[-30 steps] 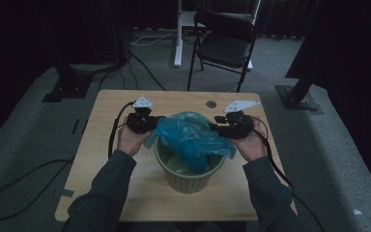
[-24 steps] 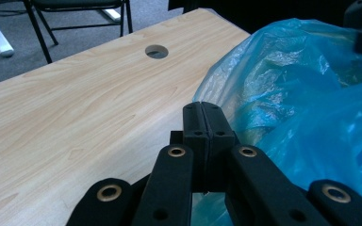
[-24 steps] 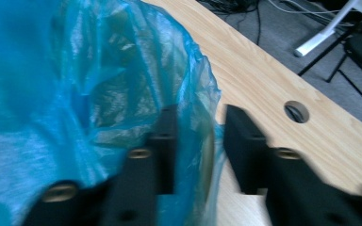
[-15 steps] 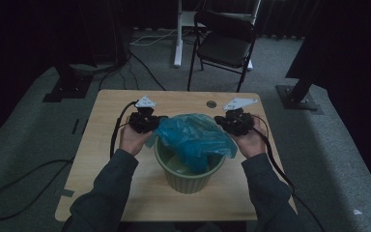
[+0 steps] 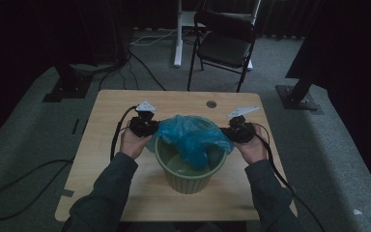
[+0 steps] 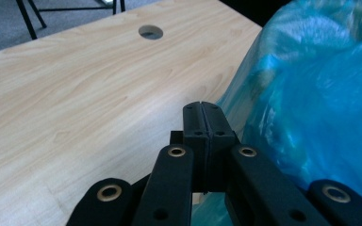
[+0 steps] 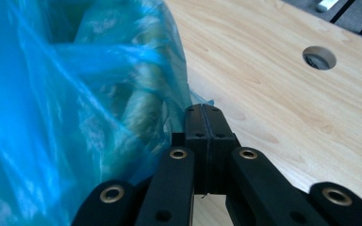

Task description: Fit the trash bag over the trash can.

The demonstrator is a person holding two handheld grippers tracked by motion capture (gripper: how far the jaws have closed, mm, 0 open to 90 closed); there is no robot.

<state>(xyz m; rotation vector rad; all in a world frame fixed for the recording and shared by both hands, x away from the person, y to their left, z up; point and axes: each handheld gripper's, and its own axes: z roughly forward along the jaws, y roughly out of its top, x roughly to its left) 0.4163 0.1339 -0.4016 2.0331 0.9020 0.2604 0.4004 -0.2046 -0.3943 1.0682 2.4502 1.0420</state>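
On the wooden table (image 5: 111, 179) before me stands a green bin (image 5: 188, 176), with a blue plastic bag (image 5: 193, 135) draped over its mouth and bunched toward the far rim. From above, my left gripper (image 5: 147, 126) and right gripper (image 5: 236, 131) sit at opposite edges of the bag. My left gripper view shows jaws pressed together, film trailing beneath them; my right gripper view shows jaws that have just closed, pinching the bag's edge. Both views catch the table's cable hole (image 6: 151, 32). Beyond the table stands a black chair (image 5: 224, 46).
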